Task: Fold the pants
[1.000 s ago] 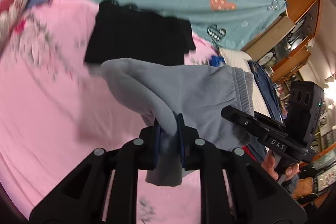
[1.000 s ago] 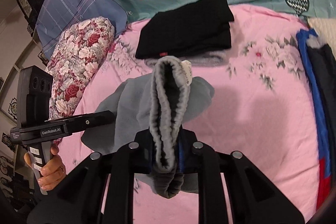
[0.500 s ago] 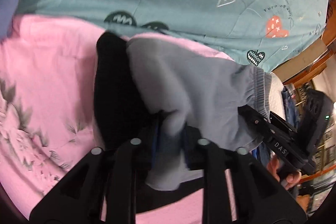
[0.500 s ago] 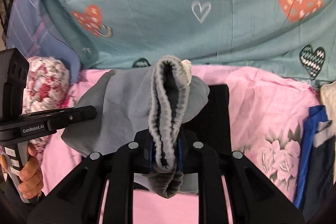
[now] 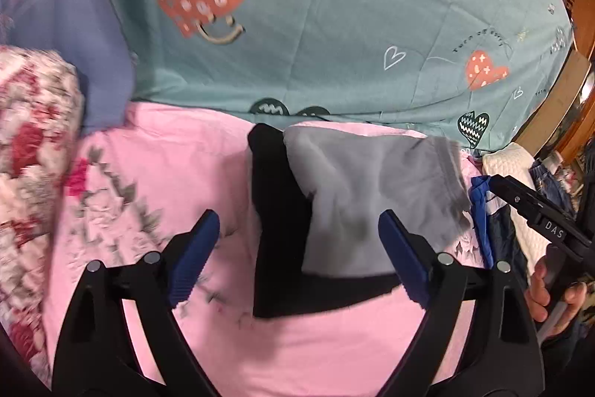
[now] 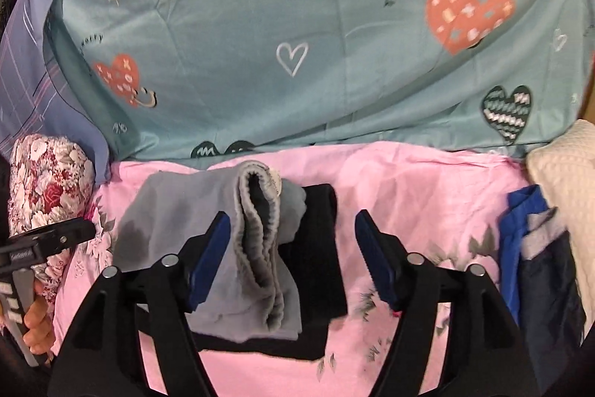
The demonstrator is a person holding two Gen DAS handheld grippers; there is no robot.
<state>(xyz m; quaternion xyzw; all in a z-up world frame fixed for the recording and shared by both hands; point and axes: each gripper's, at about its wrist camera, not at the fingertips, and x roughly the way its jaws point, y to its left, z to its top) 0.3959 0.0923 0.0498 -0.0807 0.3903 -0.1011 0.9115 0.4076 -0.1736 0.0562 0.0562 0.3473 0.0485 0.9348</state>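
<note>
Pink floral bedsheet (image 5: 178,173) underfoot, soft and lightly creased; teal duvet (image 5: 334,43) with printed hearts rises behind it like a backdrop.

Left wrist view: folded grey pants (image 5: 372,196), fleecy, roughly rectangular, lie on top of a folded black garment (image 5: 279,229) that sticks out along their left and near edges. Ribbed waistband at the pants' right end. Left gripper (image 5: 297,248) has just been opening; its blue ribbed pads (image 5: 193,255) stand wide apart, nothing pressed between them, the stack seen through the gap. Left edge: floral pillow (image 5: 33,155), blurred, with a bluish plaid pillow (image 5: 55,6) above it. Right edge: cream quilted fabric (image 5: 517,170), a blue garment (image 5: 479,211), the right gripper's (image 5: 494,183) black tip and the hand (image 5: 554,293) holding its handle.

Right wrist view: same grey pants (image 6: 230,248) now seen end-on; elastic waistband (image 6: 256,229) folded into a thick gathered loop with a white label at its top. Black garment (image 6: 319,248) shows beneath, to the right and front. Right gripper (image 6: 293,248) has just been opening; the jaws stand apart, the left pad just beside the waistband, whether it touches I cannot tell, the right pad well clear. Left gripper (image 6: 89,229) and its hand (image 6: 35,322) at the left edge, by the floral pillow (image 6: 48,181). Blue and dark garments (image 6: 531,255) piled at right, cream quilted fabric (image 6: 565,181) behind them.
</note>
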